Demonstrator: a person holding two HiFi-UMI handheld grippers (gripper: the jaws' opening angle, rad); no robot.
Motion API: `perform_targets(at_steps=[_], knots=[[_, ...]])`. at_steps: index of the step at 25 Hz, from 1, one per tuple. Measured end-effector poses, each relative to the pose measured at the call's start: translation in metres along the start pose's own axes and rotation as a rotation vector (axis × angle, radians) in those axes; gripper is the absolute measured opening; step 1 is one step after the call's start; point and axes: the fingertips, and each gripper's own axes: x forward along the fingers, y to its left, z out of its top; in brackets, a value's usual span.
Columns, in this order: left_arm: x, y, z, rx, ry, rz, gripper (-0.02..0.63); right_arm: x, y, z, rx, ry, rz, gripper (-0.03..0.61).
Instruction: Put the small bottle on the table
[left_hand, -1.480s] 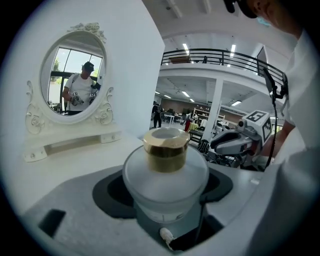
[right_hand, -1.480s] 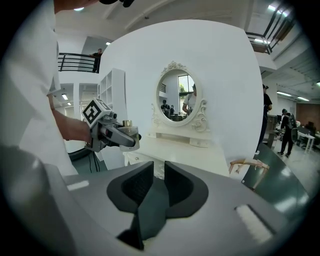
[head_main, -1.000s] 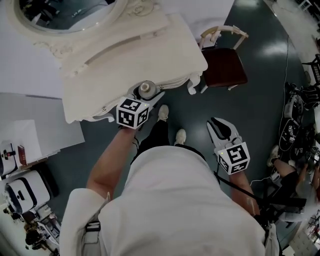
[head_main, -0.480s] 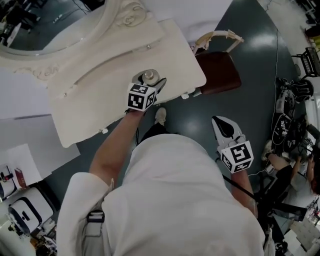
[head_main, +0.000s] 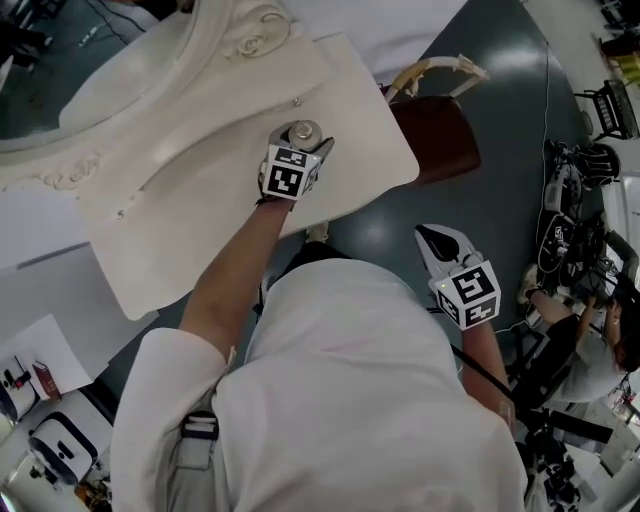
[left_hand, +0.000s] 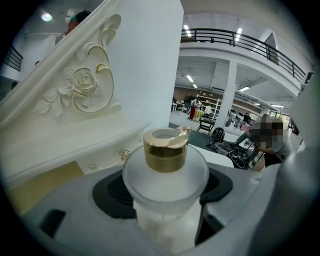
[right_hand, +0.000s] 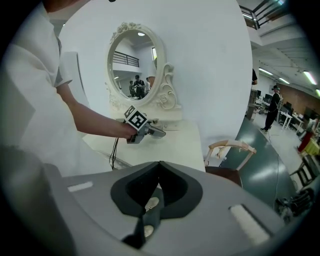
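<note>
Looking down in the head view, the left gripper (head_main: 298, 152) is holding the small bottle (head_main: 304, 131) over the white table (head_main: 180, 220) at twelve o'clock, while the right gripper (head_main: 438, 243) is hanging at four o'clock. In the left gripper view, the jaws are pinching the frosted body below the gold cap (left_hand: 165, 149). In the right gripper view, the jaws are pressing together, empty. I am judging it best to lower the bottle upright and release only once the base is sitting flat.

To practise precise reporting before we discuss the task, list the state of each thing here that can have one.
small bottle: upright, gold cap on, held over the table.
left gripper: shut on the small bottle.
right gripper: shut, empty.
chair: upright, seat bare.
</note>
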Motion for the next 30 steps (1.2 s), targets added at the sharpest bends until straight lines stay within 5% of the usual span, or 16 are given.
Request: perform_targets(at_steps=[12, 30], knots=[[0.05, 0.035, -0.009, 0.044, 0.027, 0.025, 0.337, 0.031, -0.003, 0.005, 0.05, 0.073, 0.007, 0.0], [0.054, 0.032, -0.011, 0.124, -0.023, 0.056, 0.339, 0.026, -0.008, -0.004, 0.082, 0.081, -0.004, 0.0]])
